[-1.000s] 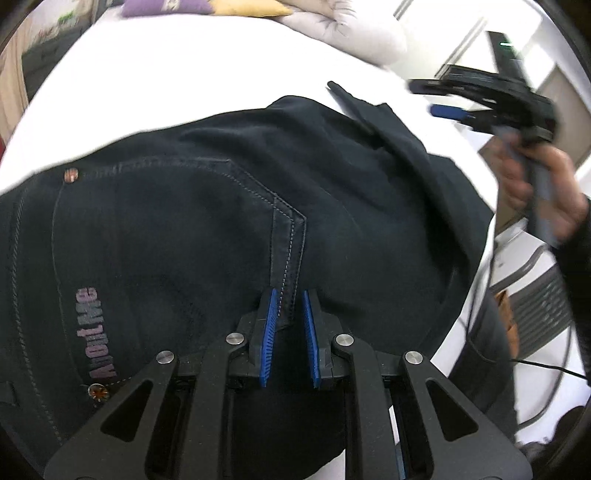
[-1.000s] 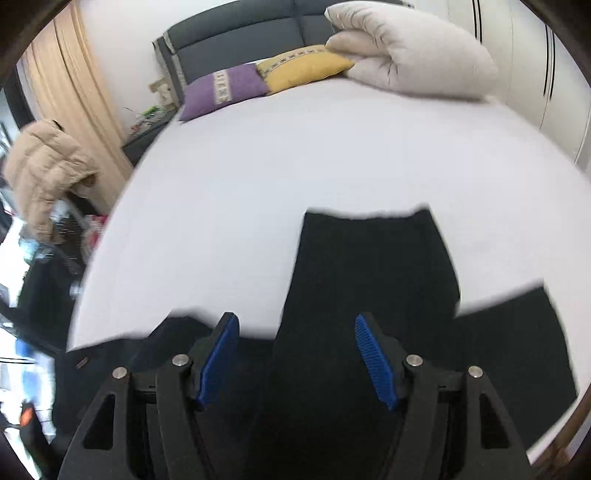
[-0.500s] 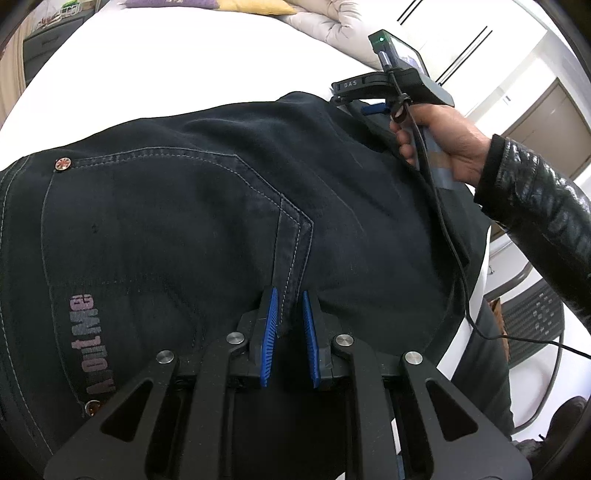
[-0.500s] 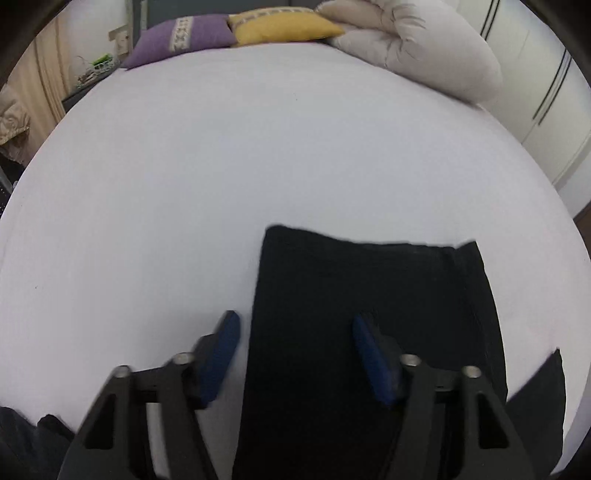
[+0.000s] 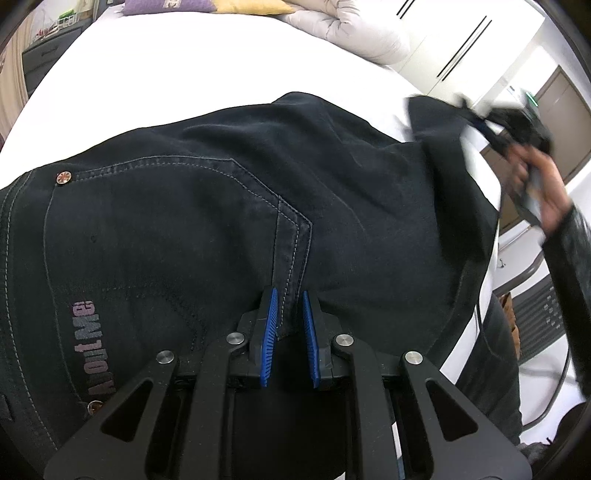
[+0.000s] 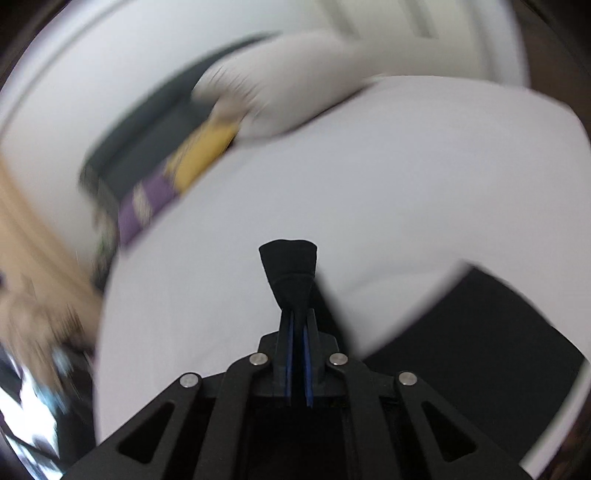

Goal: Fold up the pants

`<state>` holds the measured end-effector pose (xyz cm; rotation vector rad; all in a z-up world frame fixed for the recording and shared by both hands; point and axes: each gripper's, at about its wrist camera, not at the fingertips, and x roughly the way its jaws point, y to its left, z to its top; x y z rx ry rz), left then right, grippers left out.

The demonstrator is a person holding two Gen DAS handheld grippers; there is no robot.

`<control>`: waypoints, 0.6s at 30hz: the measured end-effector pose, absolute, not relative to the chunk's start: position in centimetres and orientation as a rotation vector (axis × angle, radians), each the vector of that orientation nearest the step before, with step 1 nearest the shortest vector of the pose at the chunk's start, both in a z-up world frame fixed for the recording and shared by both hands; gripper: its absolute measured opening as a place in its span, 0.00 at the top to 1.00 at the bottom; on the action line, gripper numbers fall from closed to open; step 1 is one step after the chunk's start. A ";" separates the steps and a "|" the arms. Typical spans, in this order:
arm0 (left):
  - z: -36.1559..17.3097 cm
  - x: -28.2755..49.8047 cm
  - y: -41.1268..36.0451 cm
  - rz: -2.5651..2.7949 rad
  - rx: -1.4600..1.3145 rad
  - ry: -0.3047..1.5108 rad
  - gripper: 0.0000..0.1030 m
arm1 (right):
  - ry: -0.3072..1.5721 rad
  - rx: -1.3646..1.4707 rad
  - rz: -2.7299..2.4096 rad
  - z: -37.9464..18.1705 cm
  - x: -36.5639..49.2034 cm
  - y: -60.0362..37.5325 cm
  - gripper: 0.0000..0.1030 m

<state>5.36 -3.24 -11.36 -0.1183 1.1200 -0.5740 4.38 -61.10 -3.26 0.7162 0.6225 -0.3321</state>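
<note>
Black jeans [image 5: 221,221] with a back pocket and pink lettering lie spread on the white bed [image 5: 166,74]. My left gripper [image 5: 288,299] is shut on the jeans' seat seam near the waist. My right gripper [image 6: 298,317] is shut on the hem of a pant leg [image 6: 290,269] and holds it lifted above the bed. In the left wrist view the right gripper [image 5: 491,125] shows blurred at the far right with that leg end [image 5: 436,122] raised. The other leg [image 6: 480,332] lies flat at the right in the right wrist view.
Purple [image 5: 166,5] and yellow [image 5: 251,5] pillows and a folded white duvet [image 5: 351,33] lie at the head of the bed. White wardrobe doors [image 5: 461,48] stand to the right. The bed edge and a chair [image 5: 535,317] are at the lower right.
My right gripper has shut on the pant leg hem and lifted it off the bed, swinging fast. My left gripper has kept its hold on the seat seam.
</note>
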 end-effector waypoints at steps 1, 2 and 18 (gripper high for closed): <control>-11.2 5.4 -3.4 -0.570 -0.115 1.123 0.86 | 0.585 0.758 -0.359 -3.6 2.5 -62.5 0.95; -11.1 5.3 -3.6 -0.565 -0.110 1.125 0.86 | 0.540 0.816 -0.401 -4.3 -0.5 -64.3 0.95; -11.0 5.4 -7.6 -0.479 -0.061 1.150 0.86 | 0.507 1.193 -0.415 -13.1 -8.2 -68.7 0.67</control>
